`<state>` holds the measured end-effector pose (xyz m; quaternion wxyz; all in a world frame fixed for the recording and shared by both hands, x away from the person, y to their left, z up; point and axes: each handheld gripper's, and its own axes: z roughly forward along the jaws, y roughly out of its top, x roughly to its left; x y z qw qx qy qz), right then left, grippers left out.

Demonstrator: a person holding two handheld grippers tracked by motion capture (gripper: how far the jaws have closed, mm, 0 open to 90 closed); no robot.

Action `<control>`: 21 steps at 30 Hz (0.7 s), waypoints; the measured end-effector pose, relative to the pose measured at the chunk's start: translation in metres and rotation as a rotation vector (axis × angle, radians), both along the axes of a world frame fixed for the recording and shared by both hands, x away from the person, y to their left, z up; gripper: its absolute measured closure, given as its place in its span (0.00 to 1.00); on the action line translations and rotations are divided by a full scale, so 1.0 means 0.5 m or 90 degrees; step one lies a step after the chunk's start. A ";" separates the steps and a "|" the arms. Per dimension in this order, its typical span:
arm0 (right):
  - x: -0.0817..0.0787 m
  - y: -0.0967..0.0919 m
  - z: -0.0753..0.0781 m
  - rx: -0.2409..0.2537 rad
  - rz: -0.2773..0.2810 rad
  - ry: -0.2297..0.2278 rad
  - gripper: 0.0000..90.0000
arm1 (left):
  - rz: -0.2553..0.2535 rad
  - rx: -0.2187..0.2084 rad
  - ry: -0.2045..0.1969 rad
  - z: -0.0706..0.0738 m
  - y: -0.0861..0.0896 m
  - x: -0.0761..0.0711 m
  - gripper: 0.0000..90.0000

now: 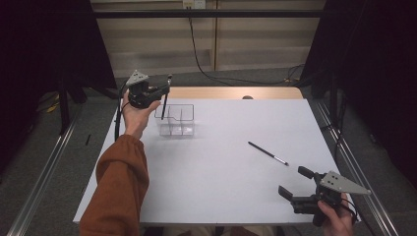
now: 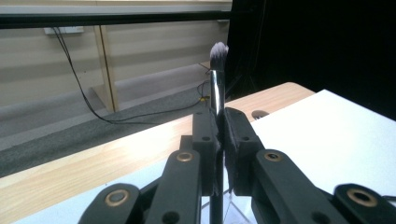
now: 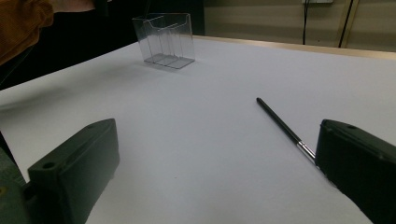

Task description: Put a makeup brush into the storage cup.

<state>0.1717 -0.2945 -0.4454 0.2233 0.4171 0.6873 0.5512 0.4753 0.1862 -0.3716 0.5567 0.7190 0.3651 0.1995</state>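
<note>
My left gripper (image 1: 165,87) hangs over the table's far left, shut on a black makeup brush (image 1: 163,105) held upright. Its handle points down into a clear plastic organizer (image 1: 176,120) with several compartments. In the left gripper view the jaws (image 2: 219,135) pinch the brush (image 2: 216,88) below its silver ferrule, and the grey bristles point up. A second thin black brush (image 1: 268,153) lies flat on the white table, right of centre. My right gripper (image 1: 295,182) rests open near the front right edge, with nothing between its fingers. In the right gripper view this gripper (image 3: 217,140) faces the lying brush (image 3: 280,126) and the far organizer (image 3: 166,39).
The white tabletop (image 1: 221,162) has a bare wooden strip (image 1: 231,92) along its far edge. An orange sleeve (image 1: 120,187) reaches up the left side. A black cable (image 1: 206,69) runs over the grey floor behind the table.
</note>
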 end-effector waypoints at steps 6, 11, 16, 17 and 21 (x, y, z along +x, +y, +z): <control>0.000 0.000 0.000 -0.002 0.001 0.000 0.00 | 0.004 0.006 0.010 -0.018 0.011 -0.004 0.93; 0.000 0.000 0.000 -0.002 0.002 0.000 0.00 | 0.007 0.006 0.019 -0.029 0.011 -0.011 0.93; -0.001 0.001 0.000 -0.003 0.002 0.000 0.00 | 0.005 0.017 0.024 -0.038 0.010 -0.014 0.93; -0.001 0.001 0.000 -0.003 0.002 0.000 0.00 | 0.006 0.022 0.025 -0.041 0.011 -0.015 0.93; -0.001 0.001 0.000 -0.003 0.002 0.000 0.00 | 0.003 0.019 0.026 -0.045 0.014 -0.017 0.94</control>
